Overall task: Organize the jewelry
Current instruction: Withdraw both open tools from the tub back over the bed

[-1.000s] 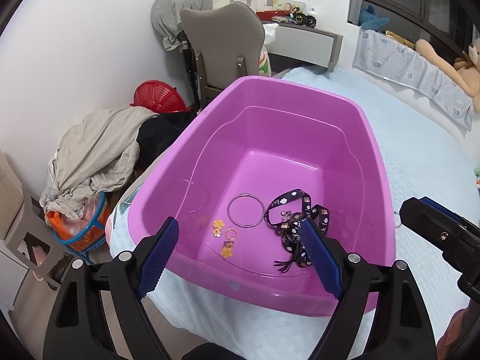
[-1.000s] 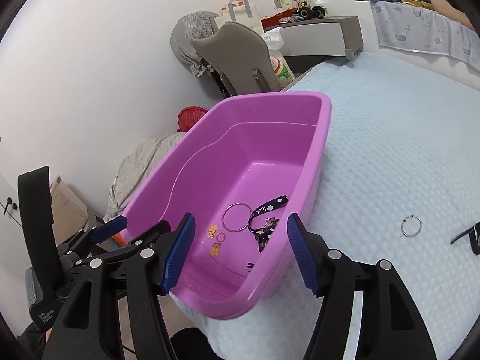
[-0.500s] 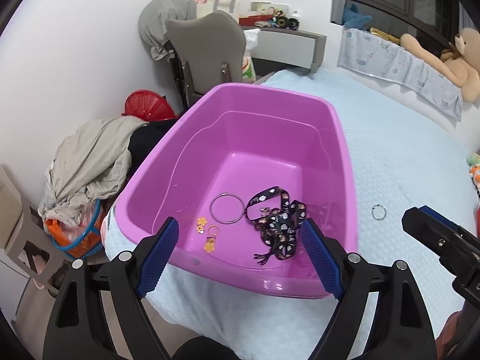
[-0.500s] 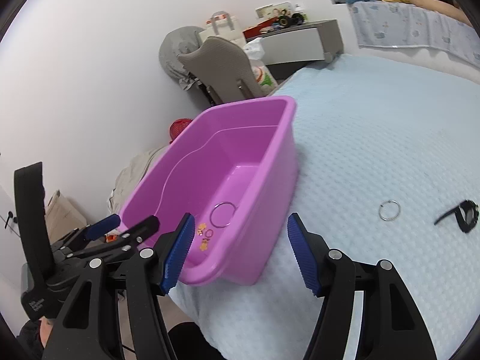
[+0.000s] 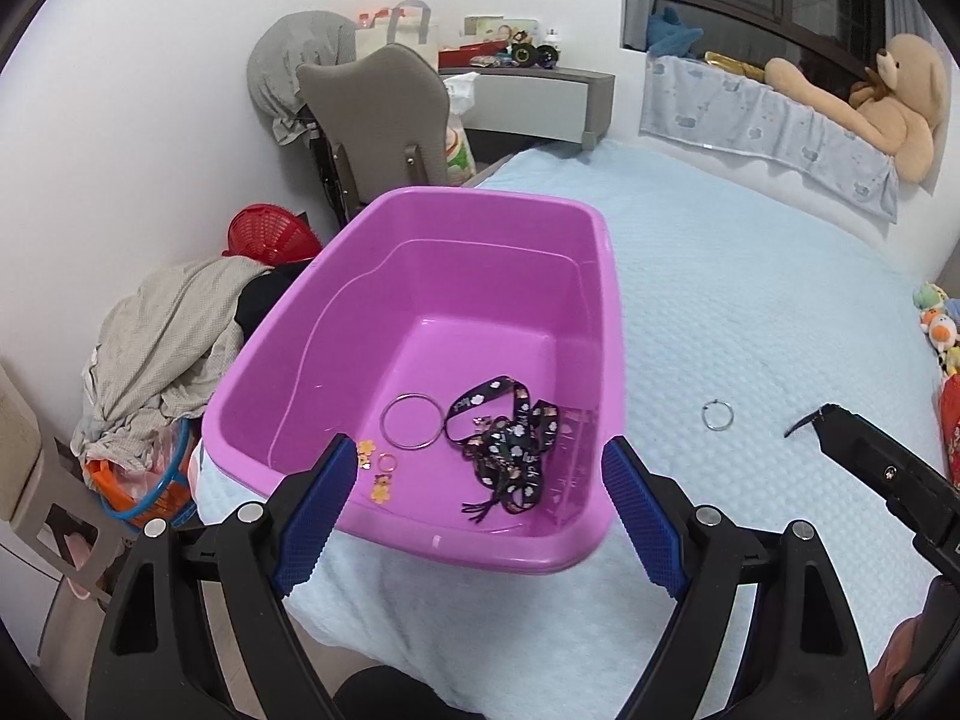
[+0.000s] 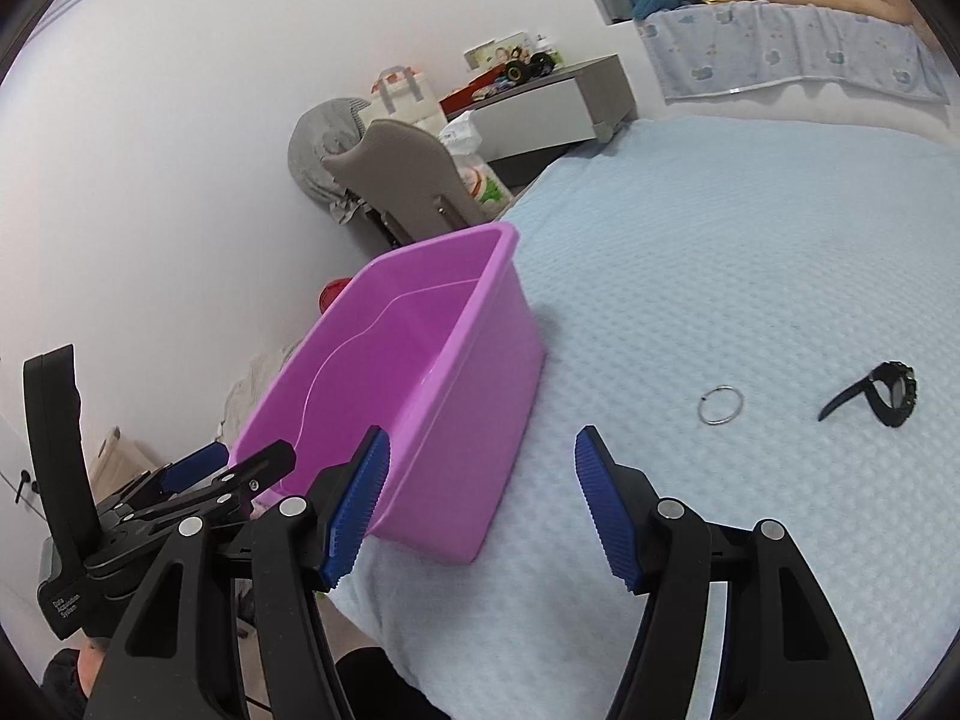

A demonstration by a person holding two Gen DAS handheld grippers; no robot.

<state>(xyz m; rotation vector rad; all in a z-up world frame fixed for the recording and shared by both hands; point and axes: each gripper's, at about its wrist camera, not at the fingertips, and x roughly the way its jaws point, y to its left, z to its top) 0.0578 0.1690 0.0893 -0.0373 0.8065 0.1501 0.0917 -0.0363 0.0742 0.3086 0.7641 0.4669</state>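
A pink plastic tub (image 5: 603, 324) (image 6: 474, 360) stands at the near left corner of the light blue bed. Inside it lie a large metal ring (image 5: 414, 413), a black patterned lanyard (image 5: 510, 444) and small yellow charms (image 5: 375, 468). A small silver ring (image 5: 717, 414) (image 6: 720, 404) and a black watch (image 6: 888, 393) rest on the bedspread right of the tub. My left gripper (image 5: 474, 510) hangs open over the tub's near edge, nothing between its blue pads. My right gripper (image 6: 480, 498) is open too, empty, over the tub's right wall and the bedspread.
A grey chair (image 5: 384, 114) and a grey desk (image 5: 540, 96) stand behind the tub. A heap of clothes (image 5: 162, 336), a red basket (image 5: 270, 234) and an orange basket (image 5: 138, 480) lie on the floor at left. A teddy bear (image 5: 888, 96) sits on the window ledge.
Both grippers drew back and shifted right: the tub looks smaller and further left. The silver ring, then the black watch, came into view. Neither gripper's jaws changed.
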